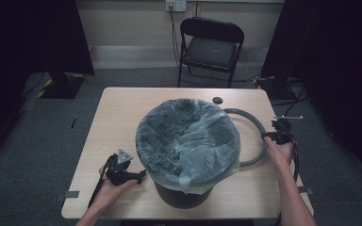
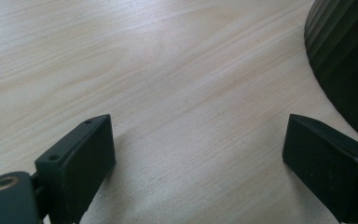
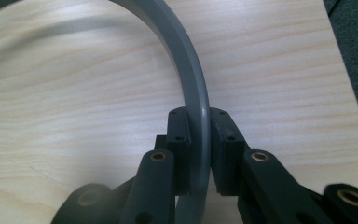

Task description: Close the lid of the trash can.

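Observation:
A dark bin [image 1: 184,195] lined with a translucent plastic bag [image 1: 188,136] stands in the middle of the wooden table [image 1: 118,113]. A grey ring [image 1: 257,134] lies on the table to the bin's right, partly hidden behind it. My right gripper [image 1: 269,136] is shut on the grey ring [image 3: 193,88], its pads [image 3: 179,140] pressing the band from both sides. My left gripper [image 1: 139,176] rests low on the table at the bin's lower left. Its jaws stand wide open over bare wood [image 2: 196,140], with the ribbed bin wall [image 2: 345,56] just to their right.
A black folding chair [image 1: 209,47] stands beyond the table's far edge, with cables on the floor near it. A small dark round cap [image 1: 217,100] sits in the table's far side. Dark curtains flank the room.

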{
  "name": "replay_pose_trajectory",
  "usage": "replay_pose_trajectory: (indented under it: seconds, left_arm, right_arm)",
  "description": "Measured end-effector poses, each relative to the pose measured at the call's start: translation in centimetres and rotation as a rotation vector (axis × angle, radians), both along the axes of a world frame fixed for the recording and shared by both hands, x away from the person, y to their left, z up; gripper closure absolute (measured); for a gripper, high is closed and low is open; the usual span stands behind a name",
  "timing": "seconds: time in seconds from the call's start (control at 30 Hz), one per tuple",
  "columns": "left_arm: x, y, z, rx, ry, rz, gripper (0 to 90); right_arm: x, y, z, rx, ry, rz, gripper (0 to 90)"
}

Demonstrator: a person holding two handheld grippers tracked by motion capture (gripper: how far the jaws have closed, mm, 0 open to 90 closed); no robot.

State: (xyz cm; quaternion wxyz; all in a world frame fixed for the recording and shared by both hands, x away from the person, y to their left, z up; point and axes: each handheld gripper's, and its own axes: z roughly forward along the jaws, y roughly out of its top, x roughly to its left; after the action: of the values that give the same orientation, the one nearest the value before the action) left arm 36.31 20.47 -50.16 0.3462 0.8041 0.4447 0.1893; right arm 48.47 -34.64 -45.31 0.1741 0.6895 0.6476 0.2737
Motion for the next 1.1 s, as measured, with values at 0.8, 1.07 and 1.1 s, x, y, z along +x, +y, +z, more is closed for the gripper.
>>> replay_pose_trajectory:
  seconds: [0.8,1.07,1.1]
  left_arm:
    - [0.0,0.0,0.0,0.002,-0.001,0.001,8.5]
    - [0.0,0.0,0.0,0.000,0.000,0.000,8.5]
    - [0.0,0.0,0.0,0.000,0.000,0.000,8.5]
  right_arm:
    - [0.6,0.7,3.7,0.171,-0.114,0.033,80.0]
    - [1.2,0.7,4.9,0.272,-0.145,0.032,80.1]
    - [1.3,0.8,5.1,0.280,-0.147,0.038,80.1]
